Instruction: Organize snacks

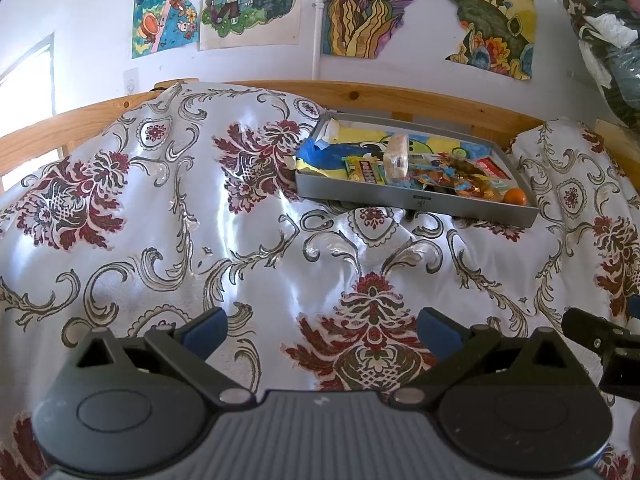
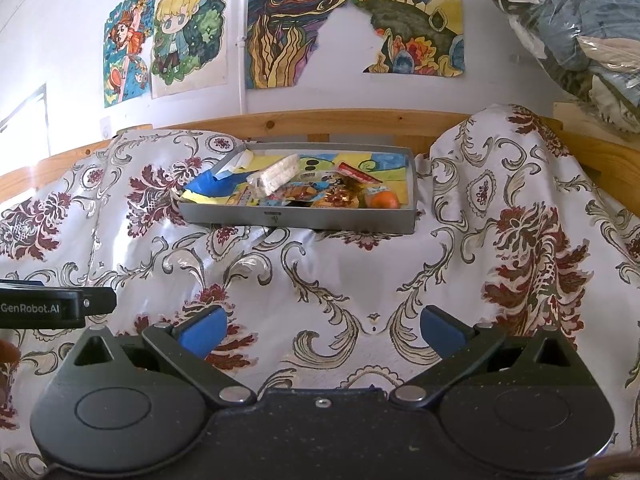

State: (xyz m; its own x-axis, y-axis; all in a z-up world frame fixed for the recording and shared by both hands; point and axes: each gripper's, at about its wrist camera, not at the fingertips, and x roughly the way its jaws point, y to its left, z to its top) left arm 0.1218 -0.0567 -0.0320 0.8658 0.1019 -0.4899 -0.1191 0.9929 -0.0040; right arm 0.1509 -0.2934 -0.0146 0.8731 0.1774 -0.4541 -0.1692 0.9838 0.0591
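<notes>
Two claws idle, both spread wide, nothing gripped: left claw [image 1: 322, 330] and right claw [image 2: 320, 332] hovered side by side over the near part of the bed. Bedspread [image 1: 240, 248] was satin-looking, floral, rumpled, so likely slick and soft underneath. Grey tray [image 2: 296, 218] sat at the far side against the wooden rail [image 2: 320, 120], well apart from both claws. Snacks were already piled inside it, toward its right half: clear-wrapped cracker pack [image 2: 274, 178] leaning on the heap, a jumble of small foil wrappers [image 2: 320, 196], orange fruit [image 2: 384, 201] in the near right corner. Judgement: all light. Wrappers crinkly, slippery, pinch at a seam edge. Crackers brittle, grip the long sides gently. Fruit round, may roll, close across its middle.
</notes>
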